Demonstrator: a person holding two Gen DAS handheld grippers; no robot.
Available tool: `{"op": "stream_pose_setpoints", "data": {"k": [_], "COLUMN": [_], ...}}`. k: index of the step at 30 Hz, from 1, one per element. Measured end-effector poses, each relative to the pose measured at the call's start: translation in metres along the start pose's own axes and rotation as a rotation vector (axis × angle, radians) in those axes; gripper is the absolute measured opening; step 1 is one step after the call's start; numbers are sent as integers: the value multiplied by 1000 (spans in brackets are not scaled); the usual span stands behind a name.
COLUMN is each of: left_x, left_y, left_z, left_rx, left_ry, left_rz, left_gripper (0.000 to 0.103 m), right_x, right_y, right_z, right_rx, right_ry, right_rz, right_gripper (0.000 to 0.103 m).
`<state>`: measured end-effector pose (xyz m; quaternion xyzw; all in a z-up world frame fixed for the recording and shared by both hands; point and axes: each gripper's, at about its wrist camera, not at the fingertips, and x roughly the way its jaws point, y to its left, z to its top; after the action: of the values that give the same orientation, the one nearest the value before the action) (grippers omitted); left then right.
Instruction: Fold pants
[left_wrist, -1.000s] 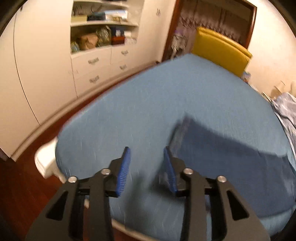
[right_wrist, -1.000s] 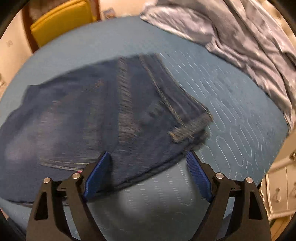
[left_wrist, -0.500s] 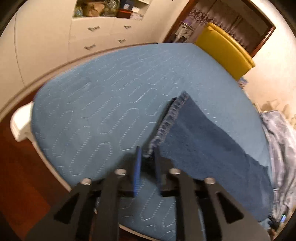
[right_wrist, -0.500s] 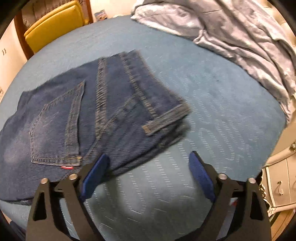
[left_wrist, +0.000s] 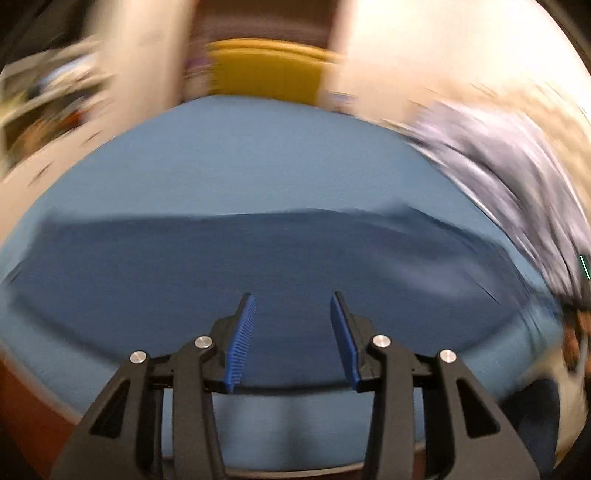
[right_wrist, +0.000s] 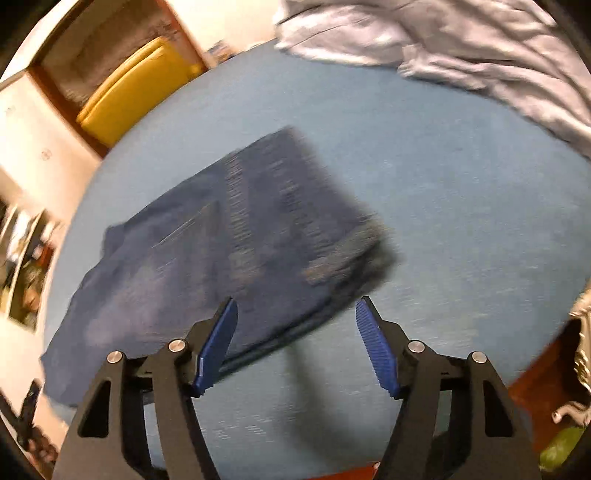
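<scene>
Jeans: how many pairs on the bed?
1. The jeans lie partly folded on the blue bed, ahead of both open grippers, left and right. The grey bedding heaped at the far side could hide more.

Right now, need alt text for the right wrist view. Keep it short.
Open right gripper with blue pads hovers over the near edge of folded dark denim jeans lying on a blue quilted bedspread. A rumpled pale blanket lies at the far right, a yellow chair at the upper left; the image is motion-blurred.
</scene>
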<state>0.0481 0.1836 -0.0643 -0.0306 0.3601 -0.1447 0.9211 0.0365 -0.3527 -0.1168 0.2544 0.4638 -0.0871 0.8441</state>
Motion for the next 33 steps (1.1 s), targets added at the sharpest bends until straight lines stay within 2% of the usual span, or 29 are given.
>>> {"op": "stream_pose_setpoints", "data": {"k": [2, 4, 5, 6, 9, 13, 16, 19, 20, 22, 25, 26, 27, 28, 29, 33], "left_x": [21, 41, 44, 49, 77, 105, 118, 127, 128, 130, 129, 128, 127, 126, 125, 123], "left_y": [-81, -154, -179, -204, -259, -310, -316, -318, -320, -325, -325, -324, -325, -325, -324, -323], "left_z": [-8, -22, -30, -40, -55, -68, -74, -73, -73, -75, -76, -75, -74, -73, -72, -71], "left_rx": [175, 349, 389, 436, 568, 704, 778, 800, 809, 866, 875, 873, 875, 873, 869, 862], "left_ry": [15, 40, 38, 36, 23, -12, 3, 21, 28, 20, 28, 31, 26, 20, 20, 16], "left_rz": [-76, -154, -169, -189, -201, -156, -127, -108, -107, -91, -86, -89, -82, -82, -85, -89], "left_gripper": [44, 44, 44, 44, 44, 42, 29, 20, 19, 15, 12, 10, 1, 1, 1, 1], "right_x": [12, 29, 33, 32, 25, 17, 9, 0, -5, -13, -14, -12, -11, -10, -10, -3], "right_y": [11, 14, 13, 13, 5, -4, -17, -31, -37, -50, -63, -63, -63, -62, -60, -54], "right_z": [-3, -5, -5, -6, -7, -9, -10, -12, -14, -16, -13, -9, -7, -4, 0, 14], "right_rx": [-18, -36, -47, -57, -58, -57, -28, 20, 38, 85, 156, 166, 174, 187, 196, 198], "right_ry": [20, 32, 26, 11, 4, -11, -9, -7, -15, -26, -12, -7, -8, -14, -25, -49], "right_rz": [33, 2, -28, -36, 21, 68, 109, 143, 159, 161, 205, 213, 219, 231, 241, 234], "right_gripper": [58, 37, 25, 4, 2, 2, 2, 5, 13, 13, 17, 26, 42, 50, 65, 66]}}
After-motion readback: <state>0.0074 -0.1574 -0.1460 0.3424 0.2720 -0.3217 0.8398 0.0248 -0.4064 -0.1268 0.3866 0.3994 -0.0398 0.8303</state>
